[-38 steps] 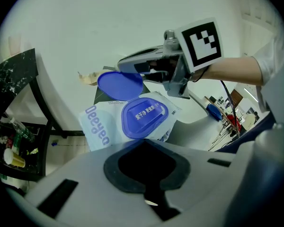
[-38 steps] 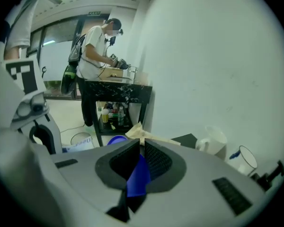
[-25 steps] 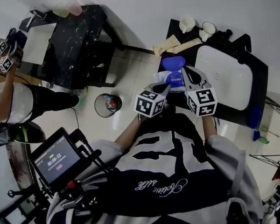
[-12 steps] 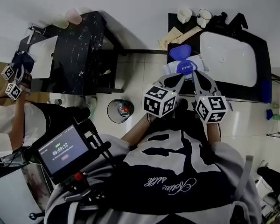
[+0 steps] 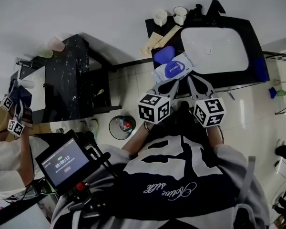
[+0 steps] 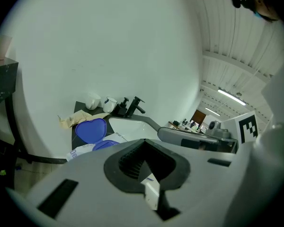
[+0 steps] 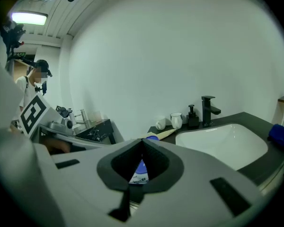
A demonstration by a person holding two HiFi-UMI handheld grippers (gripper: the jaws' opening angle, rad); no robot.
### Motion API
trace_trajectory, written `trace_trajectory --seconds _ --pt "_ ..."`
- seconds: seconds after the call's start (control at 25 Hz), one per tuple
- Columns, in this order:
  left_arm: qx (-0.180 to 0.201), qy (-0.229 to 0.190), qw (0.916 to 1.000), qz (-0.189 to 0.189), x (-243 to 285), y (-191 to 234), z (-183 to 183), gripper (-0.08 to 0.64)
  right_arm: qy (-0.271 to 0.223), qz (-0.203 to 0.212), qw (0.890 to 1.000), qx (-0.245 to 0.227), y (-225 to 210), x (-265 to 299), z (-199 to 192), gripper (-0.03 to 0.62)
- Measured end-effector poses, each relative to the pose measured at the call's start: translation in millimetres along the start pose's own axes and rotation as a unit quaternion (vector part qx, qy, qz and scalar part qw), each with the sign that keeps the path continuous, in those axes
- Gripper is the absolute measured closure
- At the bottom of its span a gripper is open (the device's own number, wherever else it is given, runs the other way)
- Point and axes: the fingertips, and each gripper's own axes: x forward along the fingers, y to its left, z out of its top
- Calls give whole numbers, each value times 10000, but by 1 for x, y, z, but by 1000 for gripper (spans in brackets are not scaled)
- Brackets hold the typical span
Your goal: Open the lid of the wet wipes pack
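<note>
The wet wipes pack [image 5: 177, 67] lies on the dark counter [image 5: 155, 56] left of the white sink [image 5: 214, 49]. Its blue heart-shaped lid [image 5: 164, 55] stands flipped open toward the wall. My left gripper [image 5: 175, 83] and right gripper [image 5: 190, 79] hover side by side just in front of the pack, both shut with nothing between the jaws. In the left gripper view the open lid [image 6: 91, 129] and pack [image 6: 85, 150] show beyond the left gripper [image 6: 143, 142]. In the right gripper view a bit of the pack [image 7: 140, 171] shows through the gap behind the right gripper [image 7: 142, 141].
Two cups [image 5: 169, 15], a black faucet [image 5: 214, 7] and a folded beige cloth [image 5: 157, 37] sit at the counter's back. A blue object [image 5: 260, 70] rests at the sink's right. A black marble table [image 5: 69, 75], a bin [image 5: 123, 126] and another person [image 5: 9, 142] are at left.
The head view has swung, so the counter sits higher and further left in the picture. Both grippers stay shut near the pack's front edge, and the lid stays open.
</note>
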Motion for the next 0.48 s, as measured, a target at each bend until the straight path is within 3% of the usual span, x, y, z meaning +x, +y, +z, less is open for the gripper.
trace_trajectory --seconds 0.48 --pt "-258 4 9997 49 11 6 -1 561 63 94 9999 -33 -4 2 -4 594"
